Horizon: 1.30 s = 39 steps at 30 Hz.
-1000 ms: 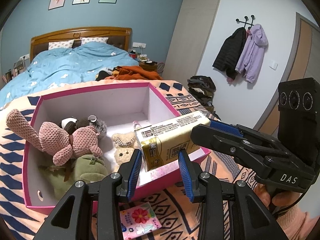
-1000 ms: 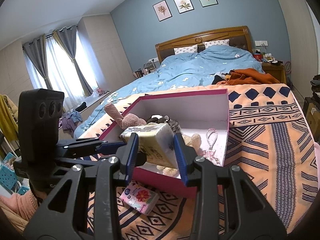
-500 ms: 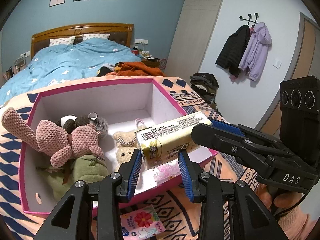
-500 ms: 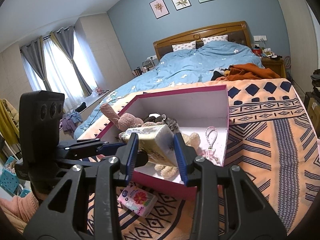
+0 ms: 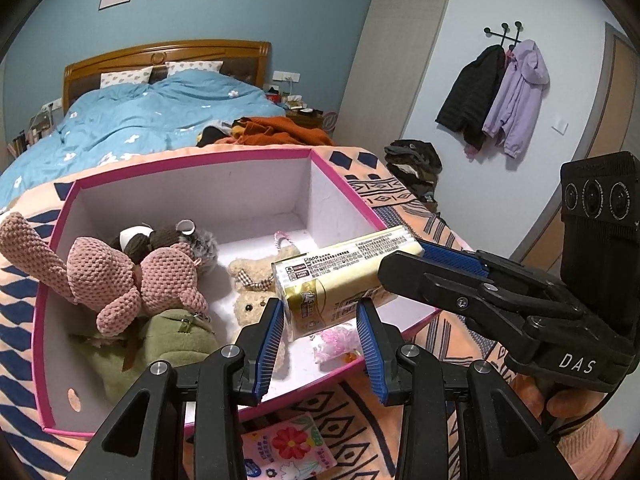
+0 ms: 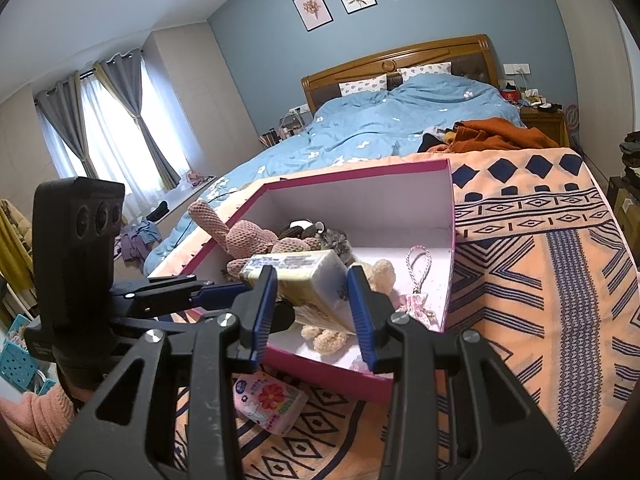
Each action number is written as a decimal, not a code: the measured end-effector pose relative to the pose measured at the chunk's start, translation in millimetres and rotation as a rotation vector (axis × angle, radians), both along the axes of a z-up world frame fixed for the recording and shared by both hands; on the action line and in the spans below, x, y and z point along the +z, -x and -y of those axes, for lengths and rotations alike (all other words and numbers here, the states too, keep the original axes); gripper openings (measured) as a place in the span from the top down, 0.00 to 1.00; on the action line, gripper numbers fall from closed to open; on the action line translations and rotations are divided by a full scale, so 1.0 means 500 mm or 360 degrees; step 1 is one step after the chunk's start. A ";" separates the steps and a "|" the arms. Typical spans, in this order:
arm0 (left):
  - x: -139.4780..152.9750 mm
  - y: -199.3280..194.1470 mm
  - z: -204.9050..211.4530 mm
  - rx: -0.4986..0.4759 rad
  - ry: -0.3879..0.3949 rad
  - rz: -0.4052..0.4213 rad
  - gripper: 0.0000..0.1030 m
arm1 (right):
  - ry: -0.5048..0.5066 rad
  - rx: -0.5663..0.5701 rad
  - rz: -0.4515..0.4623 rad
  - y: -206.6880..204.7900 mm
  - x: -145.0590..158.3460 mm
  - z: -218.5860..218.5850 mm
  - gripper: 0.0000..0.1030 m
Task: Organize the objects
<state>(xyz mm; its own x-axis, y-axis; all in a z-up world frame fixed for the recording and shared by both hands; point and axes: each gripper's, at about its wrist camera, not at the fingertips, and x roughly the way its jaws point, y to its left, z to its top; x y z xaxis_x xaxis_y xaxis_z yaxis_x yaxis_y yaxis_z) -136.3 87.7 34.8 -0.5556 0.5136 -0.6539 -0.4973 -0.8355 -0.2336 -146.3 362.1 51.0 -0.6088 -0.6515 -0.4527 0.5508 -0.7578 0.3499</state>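
A yellow-and-white tissue pack hangs over the open pink box, held at both ends. My left gripper is shut on its near end. My right gripper is shut on its other end and shows in the left wrist view. In the box lie a pink knitted plush, a green plush, a beige bear and a pink charm.
A small floral tissue packet lies on the patterned blanket in front of the box; it also shows in the right wrist view. Behind are the blue duvet, orange clothes and hung jackets.
Both grippers carried the tissue pack forward and lower, further over the box interior. The box looms larger in both views.
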 end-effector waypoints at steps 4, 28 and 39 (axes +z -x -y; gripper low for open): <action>-0.005 0.004 -0.002 0.0001 0.0004 0.0012 0.64 | -0.0009 -0.0004 0.0015 0.006 -0.007 0.000 0.61; -0.036 0.032 -0.008 0.0013 0.0031 0.0081 0.64 | -0.0064 -0.0022 0.0081 0.038 -0.038 0.006 0.61; -0.046 0.041 -0.007 0.0023 0.0035 0.0104 0.64 | -0.0075 -0.0029 0.0111 0.047 -0.048 0.008 0.61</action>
<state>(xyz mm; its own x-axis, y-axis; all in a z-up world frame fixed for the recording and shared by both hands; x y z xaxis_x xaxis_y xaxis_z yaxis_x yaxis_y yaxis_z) -156.6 91.3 12.0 -0.5188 0.4909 -0.6999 -0.4694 -0.8478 -0.2467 -169.7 358.0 27.1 -0.5865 -0.6176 -0.5240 0.5122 -0.7840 0.3508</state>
